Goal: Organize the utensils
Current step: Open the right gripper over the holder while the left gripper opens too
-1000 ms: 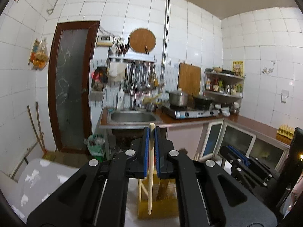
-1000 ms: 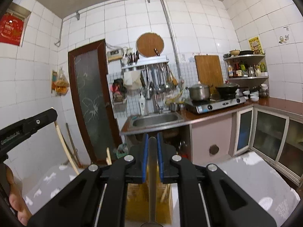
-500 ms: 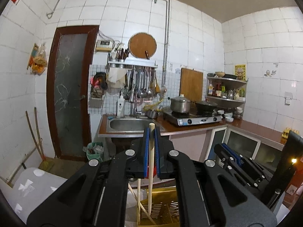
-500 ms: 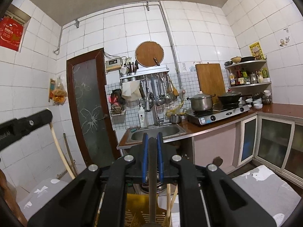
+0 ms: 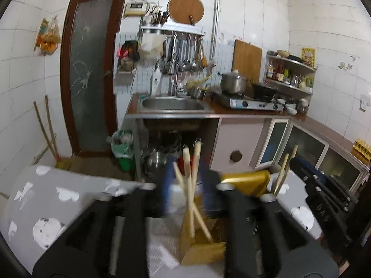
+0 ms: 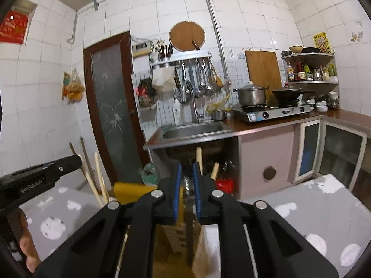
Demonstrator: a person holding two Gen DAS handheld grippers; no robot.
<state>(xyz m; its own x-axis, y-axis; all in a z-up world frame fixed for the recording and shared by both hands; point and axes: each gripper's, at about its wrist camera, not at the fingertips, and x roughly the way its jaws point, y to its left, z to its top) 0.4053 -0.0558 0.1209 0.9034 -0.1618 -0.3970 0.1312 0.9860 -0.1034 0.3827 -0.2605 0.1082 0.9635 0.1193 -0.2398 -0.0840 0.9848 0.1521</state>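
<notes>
Soft, even indoor light fills both fisheye views, whose edges bend and darken into black corners, while the left gripper (image 5: pixel 184 185) smears with motion blur and the right gripper (image 6: pixel 186 185) stays sharp.

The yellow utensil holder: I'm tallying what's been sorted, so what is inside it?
Yellow utensil holder holds several wooden chopsticks, leaning crossed. Its bottom is hidden behind the walls and blurred jaws.
</notes>
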